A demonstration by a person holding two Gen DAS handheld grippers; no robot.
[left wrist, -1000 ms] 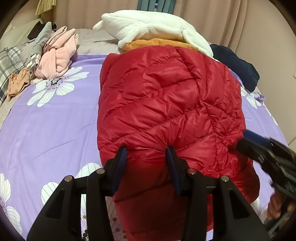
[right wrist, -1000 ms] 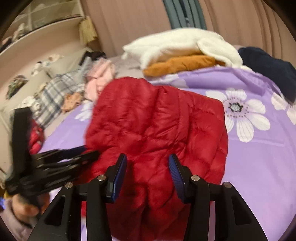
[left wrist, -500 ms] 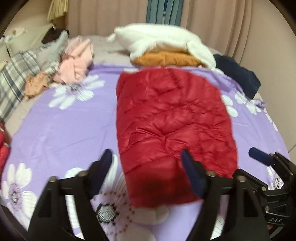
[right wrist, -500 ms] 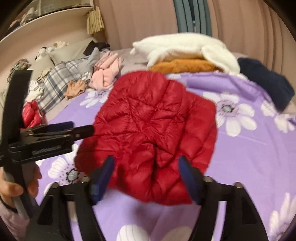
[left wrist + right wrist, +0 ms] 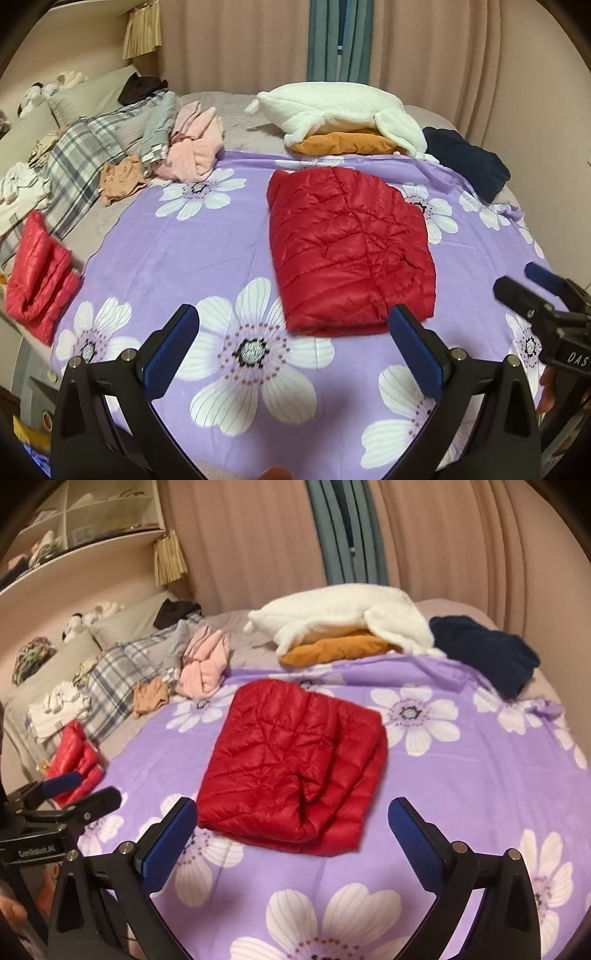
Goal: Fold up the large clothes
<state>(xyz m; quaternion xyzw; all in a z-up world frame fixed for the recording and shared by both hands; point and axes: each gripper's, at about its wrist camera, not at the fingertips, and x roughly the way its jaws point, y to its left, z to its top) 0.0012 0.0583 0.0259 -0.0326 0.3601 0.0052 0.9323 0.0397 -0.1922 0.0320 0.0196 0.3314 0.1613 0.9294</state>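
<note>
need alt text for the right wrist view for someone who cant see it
A red puffer jacket, folded into a rough rectangle, lies on a purple floral bedspread, just beyond the right tongs, which are open and empty. The left tongs show at the left edge, and other clothes are piled along the far side of the bed.

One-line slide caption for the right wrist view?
Both grippers open: right gripper faces the folded red puffer jacket lying free on the floral purple sheet.

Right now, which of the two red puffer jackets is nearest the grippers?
The folded red jacket mid-sheet, just beyond both open grippers; the other red jacket lies at the bed's left edge.
</note>
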